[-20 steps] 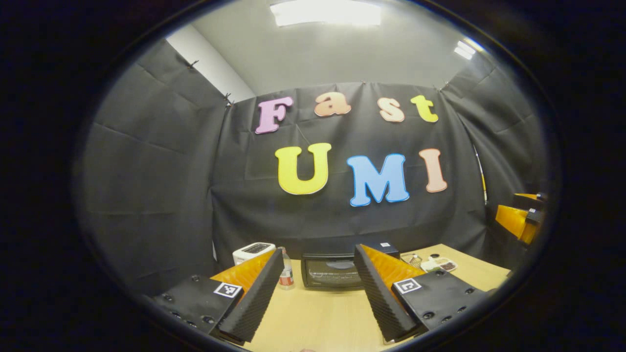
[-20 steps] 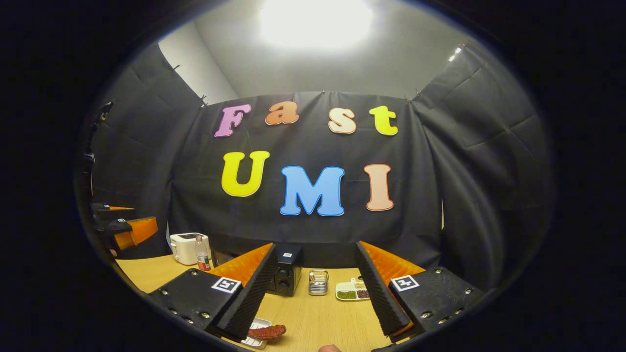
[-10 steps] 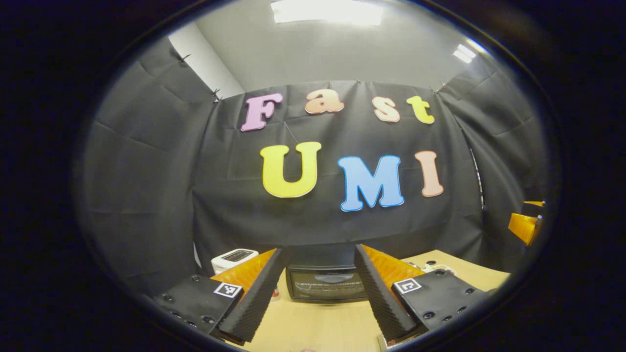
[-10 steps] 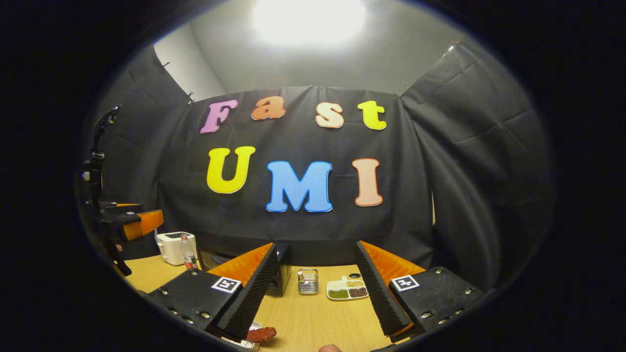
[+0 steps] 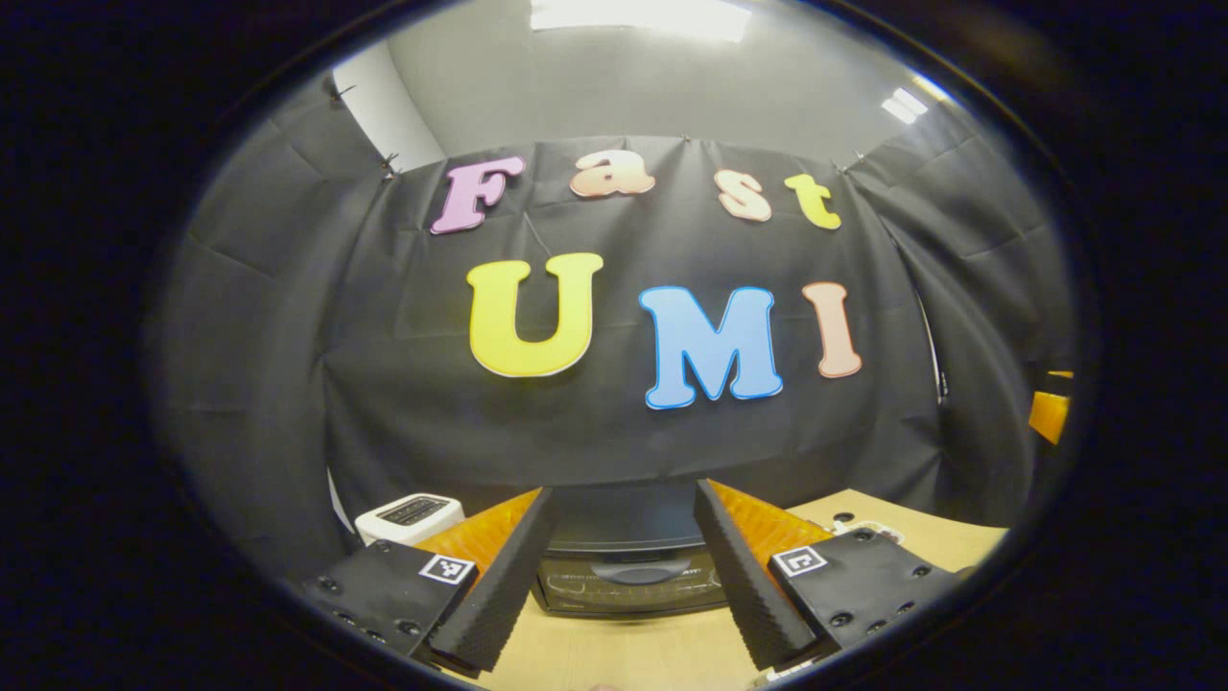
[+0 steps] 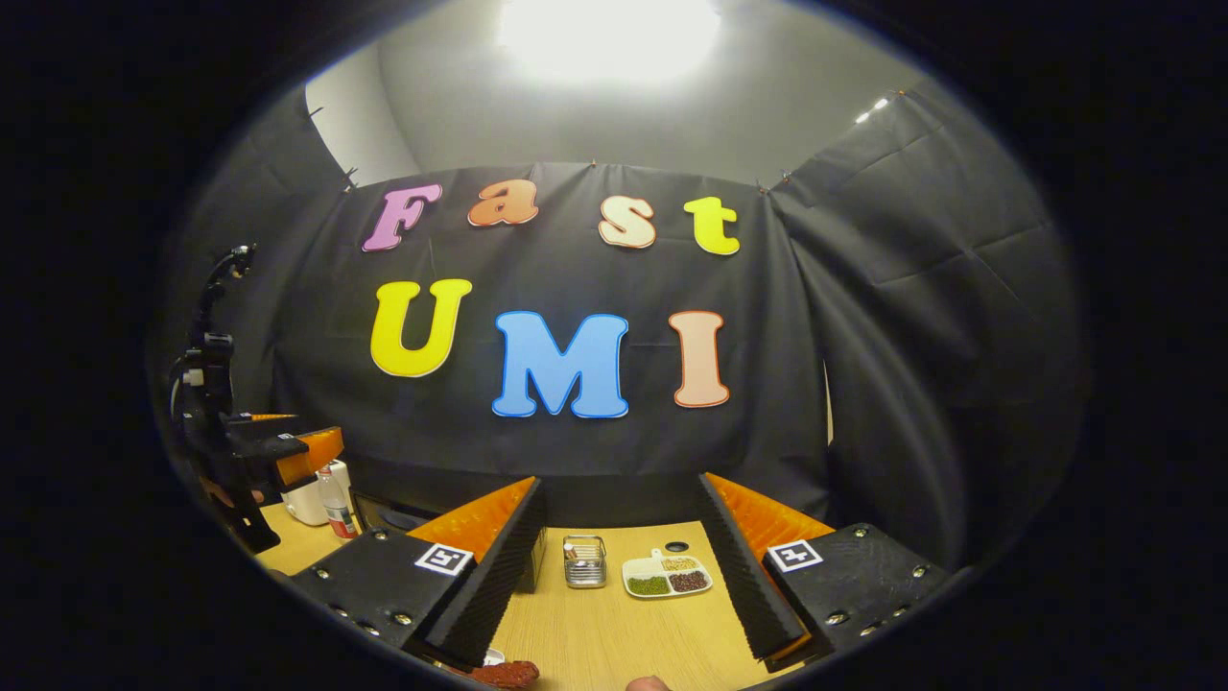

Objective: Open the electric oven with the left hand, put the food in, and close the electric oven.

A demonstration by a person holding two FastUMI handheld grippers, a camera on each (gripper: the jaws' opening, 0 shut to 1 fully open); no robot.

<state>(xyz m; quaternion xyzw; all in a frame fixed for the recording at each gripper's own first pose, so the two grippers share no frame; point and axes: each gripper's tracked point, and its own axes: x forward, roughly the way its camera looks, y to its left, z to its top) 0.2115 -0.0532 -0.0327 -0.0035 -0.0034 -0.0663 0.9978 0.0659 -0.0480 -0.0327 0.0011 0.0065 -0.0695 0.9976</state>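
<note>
The black electric oven (image 5: pixel 628 581) stands on the wooden table, door shut, straight ahead between the fingers of my left gripper (image 5: pixel 622 491), which is open and empty a short way in front of it. In the right gripper view the oven's corner (image 6: pixel 531 572) peeks out beside my left finger. My right gripper (image 6: pixel 619 482) is open and holds nothing. A reddish-brown piece of food (image 6: pixel 504 674) lies on a white tray at the bottom edge, below that gripper. The left gripper (image 6: pixel 283 449) hangs at the far left there; the right gripper's orange side (image 5: pixel 1049 415) shows at the far right.
A white toaster (image 5: pixel 411 514) sits left of the oven, with a small bottle (image 6: pixel 336 504) beside it. Right of the oven stand a wire basket (image 6: pixel 583 561) and a white divided dish (image 6: pixel 667 577) of seeds. Bare table (image 6: pixel 614 633) lies ahead of the right gripper.
My left gripper has moved closer to the oven, which now looms larger and centred between its fingers. In the right gripper view the food has slid down to the edge.
</note>
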